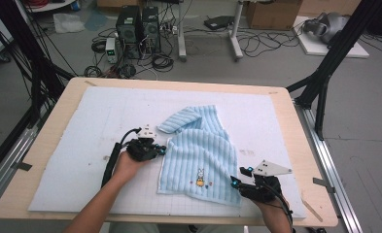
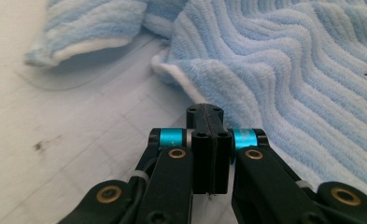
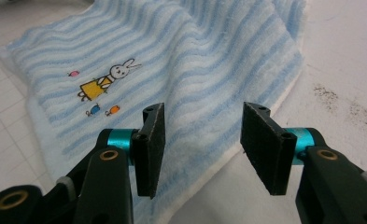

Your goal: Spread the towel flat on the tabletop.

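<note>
High view, near edge: right gripper with jaws spread wide, empty, at near right corner of blue striped towel. Farther in, left gripper clenched on nothing, tips just beside towel's left edge. Towel mid-mat, far corner folded over, rabbit print facing up.

Two computer towers, tangled cables and a cardboard box sit on the floor beyond the table
</note>
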